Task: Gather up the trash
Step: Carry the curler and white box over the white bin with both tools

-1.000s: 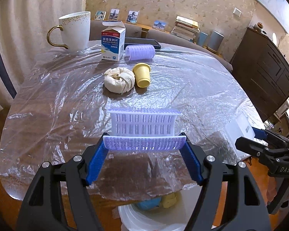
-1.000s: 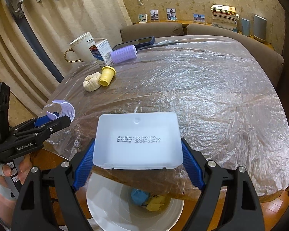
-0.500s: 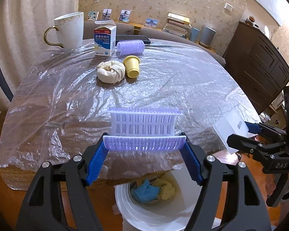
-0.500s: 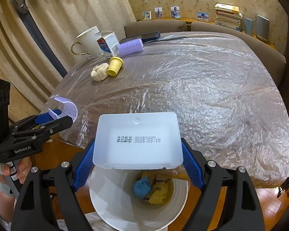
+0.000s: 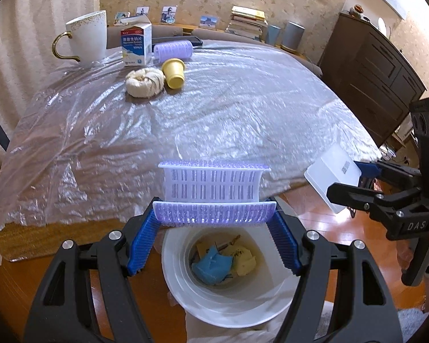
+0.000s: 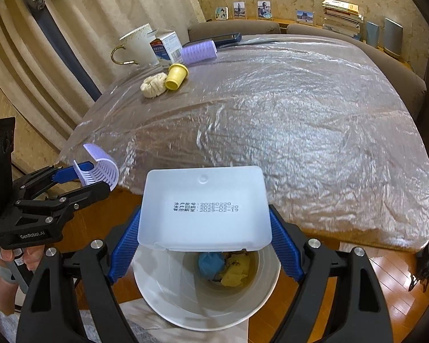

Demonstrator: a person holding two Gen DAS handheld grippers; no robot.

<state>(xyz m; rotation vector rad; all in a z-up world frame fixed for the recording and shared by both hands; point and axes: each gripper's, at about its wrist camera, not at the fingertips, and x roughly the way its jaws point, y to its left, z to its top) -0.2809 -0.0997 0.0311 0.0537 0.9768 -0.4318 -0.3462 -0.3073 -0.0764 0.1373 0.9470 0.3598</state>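
White bin: 1 round white plastic trash bin (image 5: 228,300) stands on the wooden floor at the near table edge, holding crumpled blue and yellow scraps.
Left gripper: the left gripper (image 5: 214,228) has its blue pads closed on 1 lilac and white slotted plastic hair-roller piece (image 5: 213,191), held right above the bin mouth.
Right gripper: the right gripper (image 6: 204,243) is clamped on 1 flat white plastic box with a printed date (image 6: 204,208), also poised over the bin.
Step in hand: both pieces look carried to the drop point; release seems not yet done.
Next move: probably spread each pair of fingers over the opening so both pieces fall inside, not on the rim.
Left on the table, counted: 1 whole lilac hair roller (image 5: 173,51), 1 small yellow plastic cup on its side (image 5: 174,73), 1 cream cloth wad (image 5: 144,82), 1 blue and white carton (image 5: 135,45), 1 white mug with gold handle (image 5: 84,38), 1 dark phone (image 6: 223,39).
Table cover: 1 crinkled clear plastic sheet (image 5: 228,114).
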